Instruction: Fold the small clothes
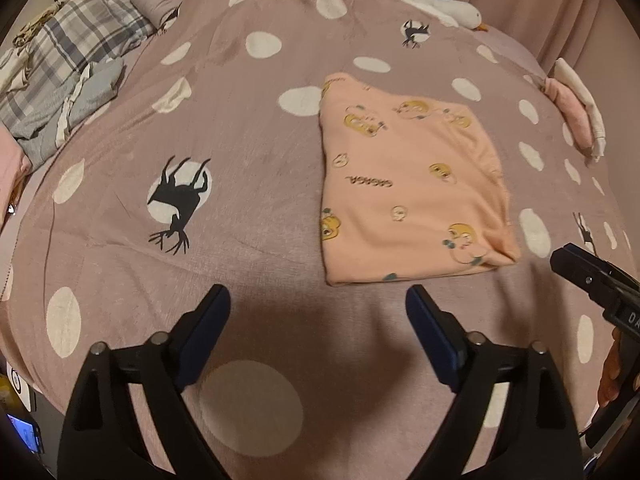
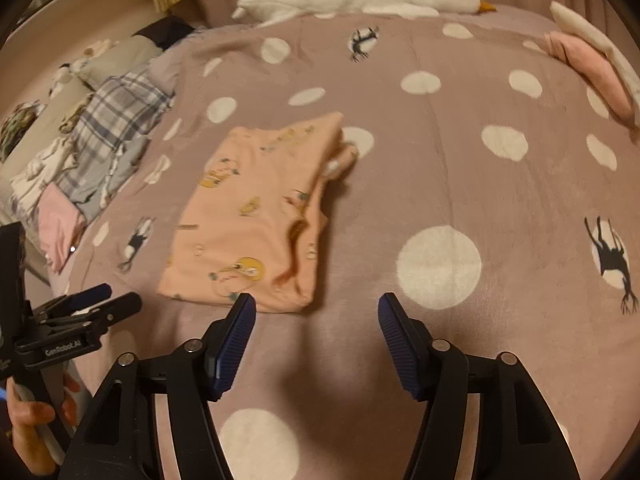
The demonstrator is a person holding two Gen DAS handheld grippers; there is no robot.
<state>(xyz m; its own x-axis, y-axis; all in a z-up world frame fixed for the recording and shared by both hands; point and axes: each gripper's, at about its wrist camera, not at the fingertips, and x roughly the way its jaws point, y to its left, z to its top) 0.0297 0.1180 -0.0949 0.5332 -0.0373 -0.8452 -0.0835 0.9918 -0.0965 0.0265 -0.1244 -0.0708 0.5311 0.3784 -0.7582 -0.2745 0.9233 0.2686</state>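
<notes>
On the bedspread point(image 1: 248, 184) — folded peach garment point(image 1: 412, 184), both grippers clear.

The left black plastic tongs point(image 1: 318, 304) have two angular arms, each with a dark blue pad on the inner side and round silver screws on the joints. The right black plastic tongs point(image 2: 317, 310) are of the same shape, and their blue pads are finely ribbed. From the side, the left tool carries white letters "GenRobot.AI" on its black body
</notes>
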